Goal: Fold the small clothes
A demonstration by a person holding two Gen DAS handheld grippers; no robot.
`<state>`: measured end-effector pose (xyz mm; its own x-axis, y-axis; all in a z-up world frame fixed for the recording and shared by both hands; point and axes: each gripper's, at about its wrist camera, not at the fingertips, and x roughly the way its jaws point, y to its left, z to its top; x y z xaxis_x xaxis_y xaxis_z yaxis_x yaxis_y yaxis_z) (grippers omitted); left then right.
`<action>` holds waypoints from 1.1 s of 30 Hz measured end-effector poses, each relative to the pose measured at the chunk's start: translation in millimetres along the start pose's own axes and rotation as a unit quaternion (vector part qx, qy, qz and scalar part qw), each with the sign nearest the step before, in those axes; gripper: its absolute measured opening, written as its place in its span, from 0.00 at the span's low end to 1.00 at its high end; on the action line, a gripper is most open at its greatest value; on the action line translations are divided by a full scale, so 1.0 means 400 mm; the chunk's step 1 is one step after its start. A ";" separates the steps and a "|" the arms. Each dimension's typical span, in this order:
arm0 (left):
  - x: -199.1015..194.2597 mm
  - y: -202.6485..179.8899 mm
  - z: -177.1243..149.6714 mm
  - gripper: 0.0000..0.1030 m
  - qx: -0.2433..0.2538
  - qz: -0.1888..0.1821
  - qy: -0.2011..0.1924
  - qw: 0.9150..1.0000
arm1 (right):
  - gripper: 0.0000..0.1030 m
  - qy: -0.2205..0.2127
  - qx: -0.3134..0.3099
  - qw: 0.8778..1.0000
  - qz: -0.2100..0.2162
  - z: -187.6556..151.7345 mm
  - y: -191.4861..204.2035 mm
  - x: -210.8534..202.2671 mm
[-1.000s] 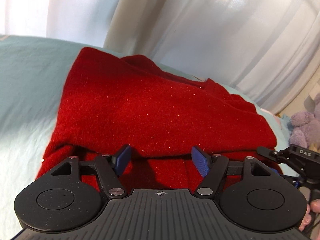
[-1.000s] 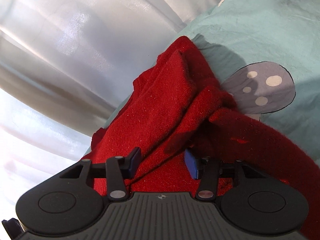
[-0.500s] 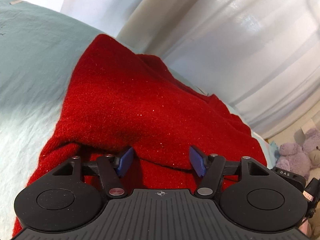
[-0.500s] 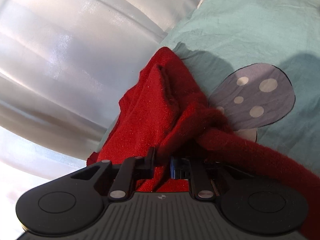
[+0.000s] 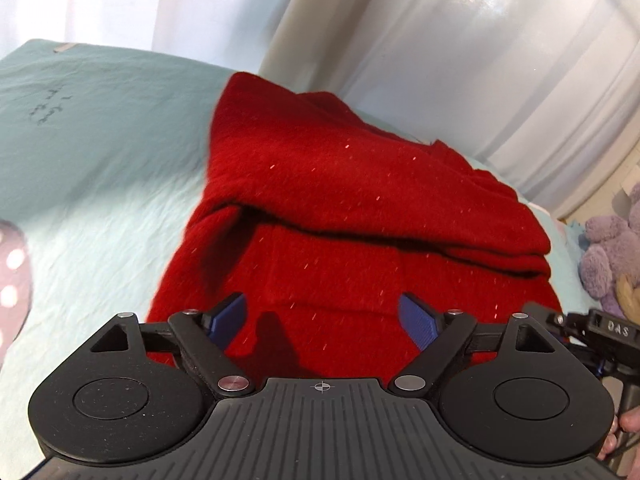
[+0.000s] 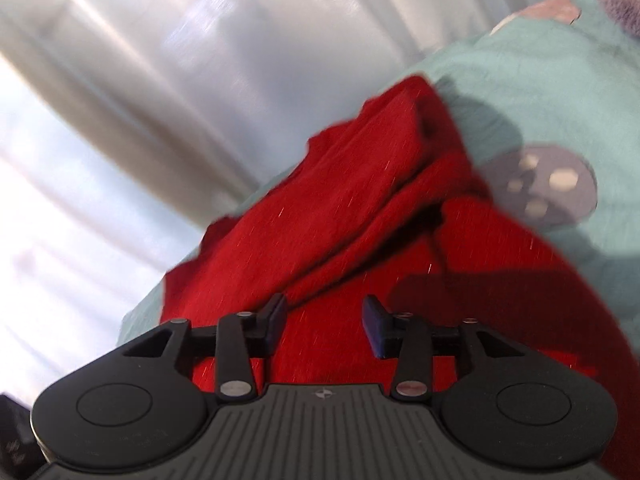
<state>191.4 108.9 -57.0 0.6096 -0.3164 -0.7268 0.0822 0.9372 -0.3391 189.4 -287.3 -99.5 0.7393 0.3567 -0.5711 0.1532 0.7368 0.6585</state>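
A red knit sweater [image 5: 360, 200] lies folded on the teal bedsheet [image 5: 100, 140], its upper layer doubled over the lower one. My left gripper [image 5: 324, 318] is open and empty, just above the sweater's near edge. In the right wrist view the same sweater [image 6: 340, 220] lies in loose layered folds. My right gripper [image 6: 325, 324] is open and empty, with the red cloth right below its blue pads [image 6: 374, 328].
White curtains [image 5: 460, 40] hang behind the bed. A purple plush toy [image 5: 612, 256] sits at the right edge. A grey spotted mushroom print [image 6: 548, 188] marks the sheet beside the sweater. The other gripper's black body [image 5: 592, 332] shows at the lower right.
My right gripper was shut on a sweater fold half a second ago and has opened and let it go. My left gripper has pulled back a little and stayed open.
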 end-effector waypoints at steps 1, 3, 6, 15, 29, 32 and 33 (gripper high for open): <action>-0.022 0.008 -0.019 0.86 0.000 0.008 0.004 1.000 | 0.44 0.031 -0.014 0.999 0.004 -0.027 0.007 -0.015; -0.072 0.028 -0.064 0.88 -0.002 0.027 0.014 1.000 | 0.44 0.073 -0.055 0.996 -0.007 -0.092 0.023 -0.065; -0.134 0.058 -0.116 0.88 -0.006 0.052 0.029 0.998 | 0.47 0.102 -0.093 0.990 -0.032 -0.164 0.023 -0.160; -0.228 0.119 -0.223 0.82 -0.026 0.062 0.075 0.995 | 0.51 0.075 -0.083 0.987 -0.117 -0.226 -0.056 -0.408; -0.293 0.209 -0.278 0.61 -0.082 0.037 0.093 0.992 | 0.45 0.053 -0.090 0.985 -0.139 -0.233 -0.111 -0.481; -0.287 0.229 -0.288 0.60 -0.104 0.009 0.100 0.989 | 0.46 0.054 -0.096 0.983 -0.146 -0.228 -0.109 -0.478; -0.288 0.234 -0.286 0.55 -0.107 0.007 0.103 0.989 | 0.45 0.054 -0.099 0.983 -0.146 -0.228 -0.107 -0.477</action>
<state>38.6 216.3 -73.6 0.4333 -0.3477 -0.8315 -0.1065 0.8964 -0.4303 -17.9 -334.6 -63.3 0.6072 0.1651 -0.7772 0.2090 0.9105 0.3568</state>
